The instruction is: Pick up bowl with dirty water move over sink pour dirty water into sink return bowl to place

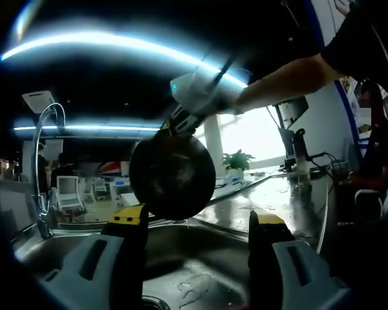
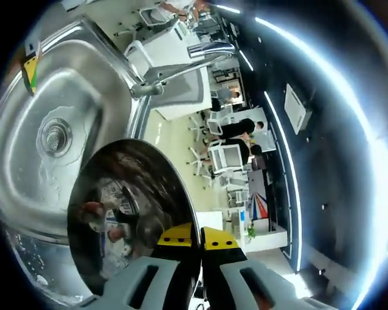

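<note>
No writing can be read in either view.

In the left gripper view, the left gripper (image 1: 200,226) has its two black, yellow-tipped jaws standing wide apart with nothing between them, above the sink (image 1: 200,258). The sink is brushed steel, a rounded basin with a thin film of water on its floor near the drain (image 1: 154,302). A curved chrome tap (image 1: 44,142) arches up at the left. The steel counter (image 1: 278,200) runs off to the right, glossy and wet-looking. The bowl (image 1: 172,175) hangs above the basin, beyond the left jaws and apart from them; it is round, dark and smooth, tipped on edge so its underside faces the camera. The right gripper (image 1: 181,119) holds its upper rim, with a person's arm (image 1: 291,81) reaching in from the right.

In the right gripper view, the right gripper (image 2: 197,239) has its yellow-tipped jaws closed on the bowl's (image 2: 129,213) rim, the rim pinched between them. The bowl is polished metal, mirror-bright inside, and tilted over the sink (image 2: 26,161). The drain (image 2: 55,137) with its round strainer lies beyond the bowl's far edge, with water pooled around it. The tap (image 2: 181,64) crosses above. Whether any water remains in the bowl cannot be told.
</note>
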A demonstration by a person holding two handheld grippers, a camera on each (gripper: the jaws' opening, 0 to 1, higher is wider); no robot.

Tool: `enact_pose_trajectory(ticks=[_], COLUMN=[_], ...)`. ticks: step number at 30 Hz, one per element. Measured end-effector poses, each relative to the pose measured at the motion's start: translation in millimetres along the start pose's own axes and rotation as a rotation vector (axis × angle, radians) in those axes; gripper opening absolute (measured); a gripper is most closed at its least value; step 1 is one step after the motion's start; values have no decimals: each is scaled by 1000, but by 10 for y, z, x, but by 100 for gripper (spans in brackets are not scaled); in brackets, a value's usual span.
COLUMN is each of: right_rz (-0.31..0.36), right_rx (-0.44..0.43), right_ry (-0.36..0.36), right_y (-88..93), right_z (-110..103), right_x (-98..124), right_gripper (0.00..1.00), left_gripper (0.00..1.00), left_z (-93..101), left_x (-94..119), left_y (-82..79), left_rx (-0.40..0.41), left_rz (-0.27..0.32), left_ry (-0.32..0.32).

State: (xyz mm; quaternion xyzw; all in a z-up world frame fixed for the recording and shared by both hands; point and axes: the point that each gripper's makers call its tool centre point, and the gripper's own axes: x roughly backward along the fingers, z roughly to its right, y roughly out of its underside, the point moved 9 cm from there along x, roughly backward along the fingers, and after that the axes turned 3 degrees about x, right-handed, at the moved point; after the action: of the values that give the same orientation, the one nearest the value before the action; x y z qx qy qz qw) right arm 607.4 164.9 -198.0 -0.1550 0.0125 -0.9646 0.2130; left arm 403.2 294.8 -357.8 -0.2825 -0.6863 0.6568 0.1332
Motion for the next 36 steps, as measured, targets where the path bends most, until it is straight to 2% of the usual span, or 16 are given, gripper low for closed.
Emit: enact_pose_trajectory(ticks=[5,12,19,24,27,30,36], right_rz=[14,11,-4,-12,-16,-16,-45], right_rx=[67,49,-42,-76,-146,-172,-364], right_ry=[6,-18,-63,-93,-110,-117,-202], right_y=[-41,-31,9,33,49,66,122], right_z=[-78,-89,-92,-93,-68,-50,-107], right_x=[33,44,39,3,-12,-29,-18], right_gripper=[0,0,0,0,0,0,0], left_gripper=[59,59,59,59,59,59,59], left_z=[0,1,0,-2,-2,-2,-4], left_x=[-1,-2,-1,-1,1,1,1], left_y=[0,0,-1,1,0,0,1], left_rx=[-1,-1,-1,-2,-1,-1,-1], left_rz=[0,0,2,3,5,4,6], left_ry=[-2,0,-1,-1,-1,0,-1])
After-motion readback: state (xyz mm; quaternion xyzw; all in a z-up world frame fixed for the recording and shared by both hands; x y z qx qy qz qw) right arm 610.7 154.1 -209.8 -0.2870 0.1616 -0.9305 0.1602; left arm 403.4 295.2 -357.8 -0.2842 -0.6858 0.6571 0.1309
